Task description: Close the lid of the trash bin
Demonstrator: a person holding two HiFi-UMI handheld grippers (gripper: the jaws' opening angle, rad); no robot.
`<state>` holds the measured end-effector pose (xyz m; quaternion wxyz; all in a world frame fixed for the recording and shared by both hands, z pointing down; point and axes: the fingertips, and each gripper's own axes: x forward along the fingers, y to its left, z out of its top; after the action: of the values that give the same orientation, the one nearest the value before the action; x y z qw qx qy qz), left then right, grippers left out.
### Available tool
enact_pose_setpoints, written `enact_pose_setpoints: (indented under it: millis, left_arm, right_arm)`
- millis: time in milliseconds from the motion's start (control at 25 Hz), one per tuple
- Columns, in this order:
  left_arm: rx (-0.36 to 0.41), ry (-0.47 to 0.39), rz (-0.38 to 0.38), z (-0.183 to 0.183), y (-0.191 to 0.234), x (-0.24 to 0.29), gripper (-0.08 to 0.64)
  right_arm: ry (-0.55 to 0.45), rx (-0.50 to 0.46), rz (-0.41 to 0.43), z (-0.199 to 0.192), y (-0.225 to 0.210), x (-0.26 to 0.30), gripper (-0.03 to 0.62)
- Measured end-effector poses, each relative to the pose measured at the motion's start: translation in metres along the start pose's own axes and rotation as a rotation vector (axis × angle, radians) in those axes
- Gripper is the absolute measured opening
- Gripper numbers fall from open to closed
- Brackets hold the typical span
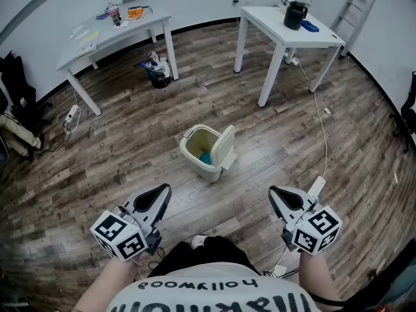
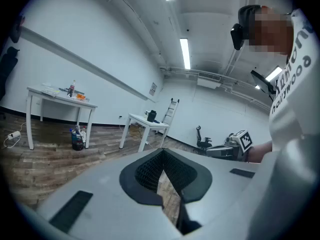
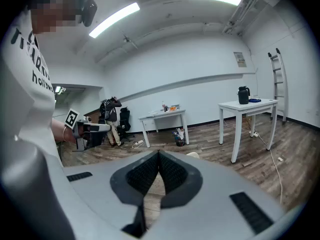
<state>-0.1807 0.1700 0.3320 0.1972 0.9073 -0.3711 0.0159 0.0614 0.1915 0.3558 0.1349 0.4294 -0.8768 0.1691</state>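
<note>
Wood floor [image 1: 130, 148]: grey-brown planks running across the whole room.
Left table [image 1: 110, 34]: white, against the far wall, with small items scattered on top.
Right table [image 1: 273, 25]: white, well apart from the left table, at the far right.
Ladder [image 1: 354, 5]: leans at the wall just behind the right table.
Bin [image 1: 195, 162]: cream, on the floor near the middle of the room, between the tables and the person and well ahead of both grippers.
Lid [image 1: 224, 147]: raised on the right side of the bin and standing near upright, so the mouth is uncovered.
Left gripper [image 1: 164, 192]: held low in front of the person, left of the bin and apart from it. Its own view shows the ribbed pads pressed together at the tips with nothing between them.
Right gripper [image 1: 274, 192]: held low on the other side, about level with the left gripper. Its pads also meet at the tips and pinch nothing.
Basket [image 1: 158, 75]: dark, on the floor under the left table, stuffed with bits.
Jug [image 1: 295, 15]: black, upright on the right table.
Cable [image 1: 322, 125]: white, trailing from under the right table across the floor.
Blue thing [image 1: 205, 158]: lies inside the bin; what it is cannot be made out.
</note>
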Motion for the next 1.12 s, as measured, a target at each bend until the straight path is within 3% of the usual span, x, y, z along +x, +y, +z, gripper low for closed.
enact_pose_setpoints:
  millis: [360, 560, 640, 760, 840, 1000, 1120]
  left_arm:
    - [0.004, 0.0, 0.003, 0.002, 0.003, 0.003, 0.008]
    - [0.0, 0.006, 0.005, 0.0, 0.001, 0.007, 0.008]
    - [-0.008, 0.009, 0.008, -0.003, 0.0, 0.006, 0.008]
    - [-0.028, 0.0, 0.015, -0.006, -0.001, 0.004, 0.008]
    - [-0.017, -0.002, 0.029, -0.007, -0.002, 0.004, 0.008]
    - [0.101, 0.034, 0.041, -0.018, -0.012, 0.012, 0.008]
    - [0.148, 0.009, 0.026, -0.024, -0.023, 0.022, 0.008]
  right_arm:
    - [0.005, -0.01, 0.001, 0.004, -0.004, 0.002, 0.011]
    - [-0.066, 0.092, 0.021, 0.011, -0.011, -0.002, 0.011]
    - [-0.049, 0.118, 0.004, 0.005, -0.017, -0.004, 0.011]
    - [0.032, 0.079, -0.025, -0.011, -0.023, -0.009, 0.011]
    - [0.051, 0.029, -0.001, -0.014, -0.02, -0.013, 0.011]
    - [0.043, -0.025, 0.061, -0.009, -0.021, -0.023, 0.011]
    - [0.097, -0.086, 0.029, -0.014, -0.037, -0.03, 0.011]
